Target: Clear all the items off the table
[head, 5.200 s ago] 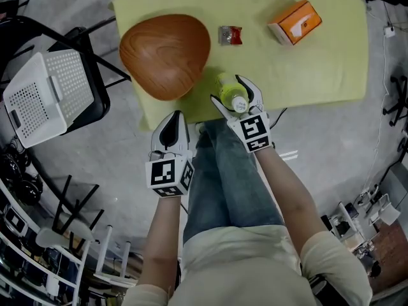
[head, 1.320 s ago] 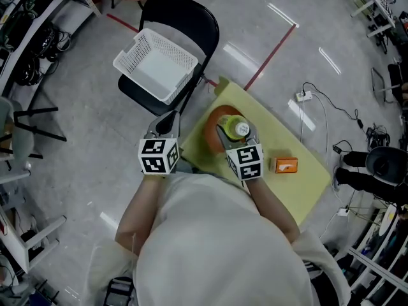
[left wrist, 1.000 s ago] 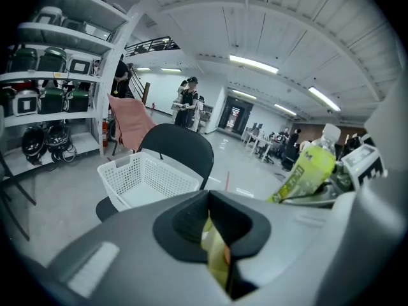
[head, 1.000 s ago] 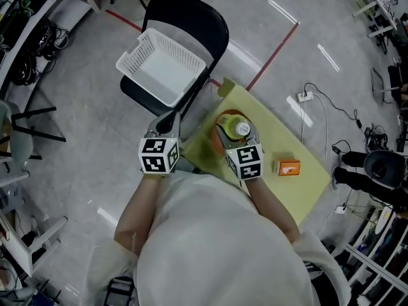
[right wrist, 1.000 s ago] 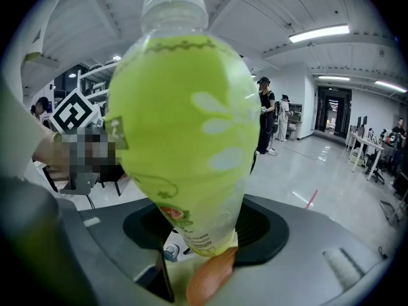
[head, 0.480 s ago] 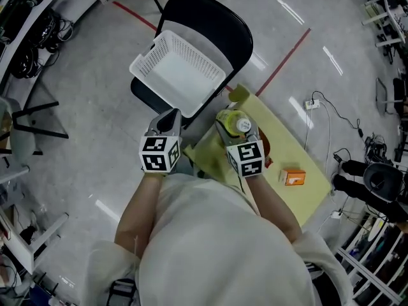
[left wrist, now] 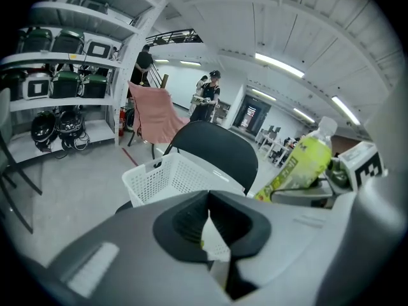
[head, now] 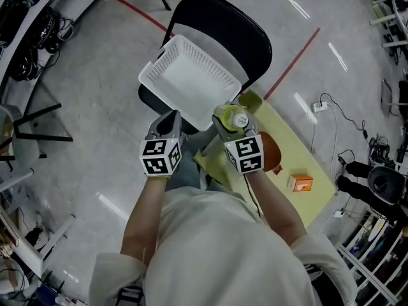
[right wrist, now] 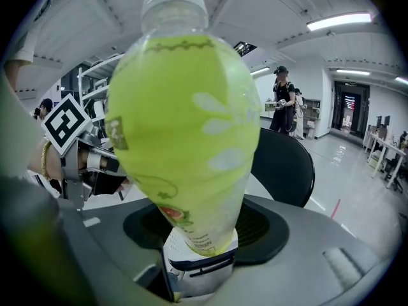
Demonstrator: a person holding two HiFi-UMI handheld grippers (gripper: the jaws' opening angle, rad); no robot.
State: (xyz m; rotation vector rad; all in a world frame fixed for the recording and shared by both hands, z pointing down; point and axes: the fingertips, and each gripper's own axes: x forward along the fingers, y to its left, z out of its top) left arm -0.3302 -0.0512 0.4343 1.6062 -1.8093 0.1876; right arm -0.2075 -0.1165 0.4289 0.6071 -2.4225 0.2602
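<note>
A yellow-green drink bottle (head: 231,117) with a clear cap stands upright in my right gripper (head: 231,121), which is shut on it. In the head view it hangs at the near right edge of the white perforated basket (head: 190,81). In the right gripper view the bottle (right wrist: 185,126) fills the frame, its base between the jaws of the right gripper (right wrist: 197,260). My left gripper (head: 169,121) is shut and holds nothing, just short of the basket's near rim. From the left gripper (left wrist: 207,217) I see the basket (left wrist: 167,174) ahead and the bottle (left wrist: 298,161) to the right.
The basket rests on a black chair (head: 223,27). Behind my right arm is the table with a yellow cloth (head: 312,203), holding a brown wooden bowl (head: 271,152) and an orange box (head: 299,183). Shelving racks (head: 25,18) line the left side, and people stand far off.
Both grippers have travelled away from the table toward the basket on the chair. The bottle, earlier over the brown bowl, now hangs at the basket's near edge. Neither grip has changed.
</note>
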